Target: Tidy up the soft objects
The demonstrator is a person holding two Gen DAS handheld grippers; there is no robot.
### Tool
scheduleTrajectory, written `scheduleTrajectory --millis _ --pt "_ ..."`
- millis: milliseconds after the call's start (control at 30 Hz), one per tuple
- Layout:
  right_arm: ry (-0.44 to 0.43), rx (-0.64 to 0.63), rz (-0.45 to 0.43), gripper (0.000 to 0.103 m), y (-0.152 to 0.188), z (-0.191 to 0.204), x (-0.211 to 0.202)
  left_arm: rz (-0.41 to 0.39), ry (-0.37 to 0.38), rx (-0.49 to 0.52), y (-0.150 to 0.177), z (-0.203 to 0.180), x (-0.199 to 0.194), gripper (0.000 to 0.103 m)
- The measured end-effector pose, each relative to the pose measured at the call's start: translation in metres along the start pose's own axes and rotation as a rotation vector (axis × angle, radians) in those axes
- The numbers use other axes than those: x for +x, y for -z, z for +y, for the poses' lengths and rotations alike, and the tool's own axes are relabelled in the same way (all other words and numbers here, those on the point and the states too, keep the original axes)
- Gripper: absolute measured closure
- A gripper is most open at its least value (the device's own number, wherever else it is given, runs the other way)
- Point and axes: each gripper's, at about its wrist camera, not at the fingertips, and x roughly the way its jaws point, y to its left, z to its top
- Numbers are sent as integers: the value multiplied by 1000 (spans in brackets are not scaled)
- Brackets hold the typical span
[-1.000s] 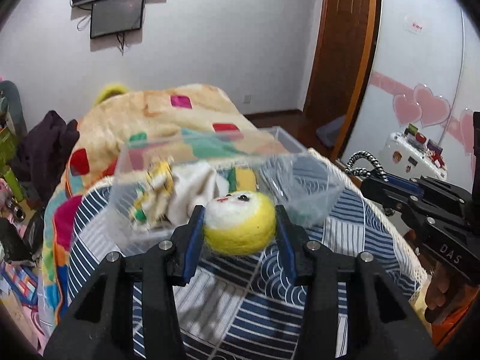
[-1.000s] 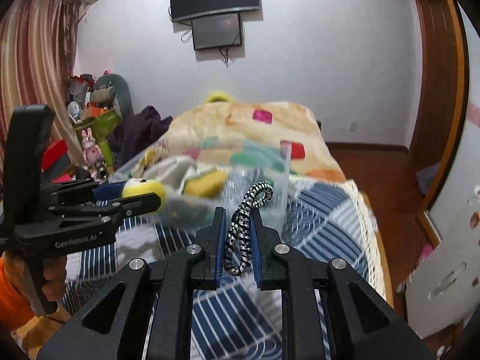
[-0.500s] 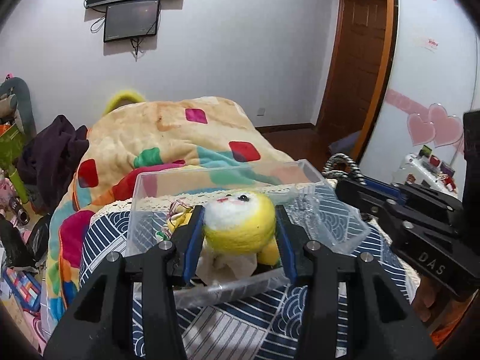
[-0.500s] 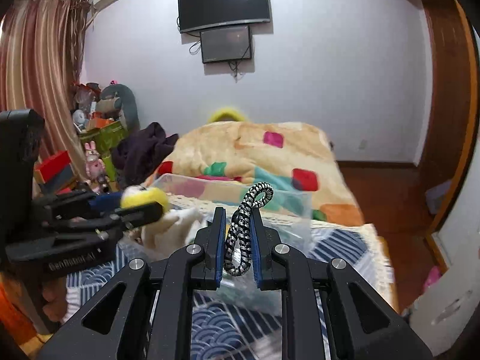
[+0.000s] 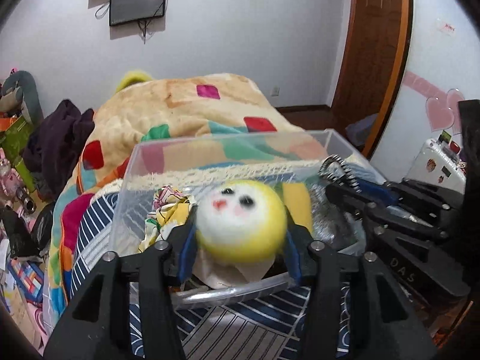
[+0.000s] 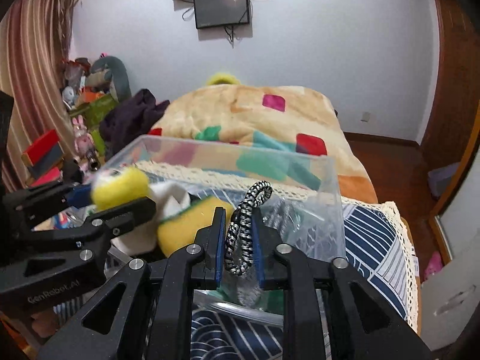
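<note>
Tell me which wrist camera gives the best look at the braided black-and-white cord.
The right wrist view. There the braided cord stands centred, pinched between the right gripper pads above the clear bin, its weave sharp along nearly its whole length. The left wrist view catches only its top loop poking up from that gripper at the right edge.

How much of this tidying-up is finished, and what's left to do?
Several soft things already lie in the clear plastic bin, including a yellow sponge. In hand: the left gripper holds a yellow plush ball and the right gripper a braided cord loop, both over the bin. Left: dropping them in.
</note>
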Motion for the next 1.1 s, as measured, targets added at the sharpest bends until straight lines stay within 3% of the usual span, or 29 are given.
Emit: scheduleTrajectory --millis 67,233,333,400,500,667,833,967,1100 --pt "24 -12 2 83 2 -1 -1 -4 2 -6 3 1 0 43" --pt "55 -16 12 59 5 -6 -3 -25 -13 16 8 0 -8 29" --pt "62 -5 9 43 6 -11 -7 -25 2 15 10 2 -13 27" --pt "67 -14 7 43 7 -11 -12 -23 11 10 11 3 -17 27" --pt "86 -14 5 33 7 -10 -14 -25 31 1 13 5 -25 27" --pt "83 -10 -8 31 6 -10 -27 -64 40 24 15 2 -49 27" --pt "68 1 -81 31 -2 -9 -55 -158 47 34 11 0 -93 26" --pt "60 -1 -172 31 -11 -3 -87 -264 45 40 9 -3 -135 16" --pt "37 1 -270 19 -17 6 -123 -349 44 48 12 -7 -168 10"
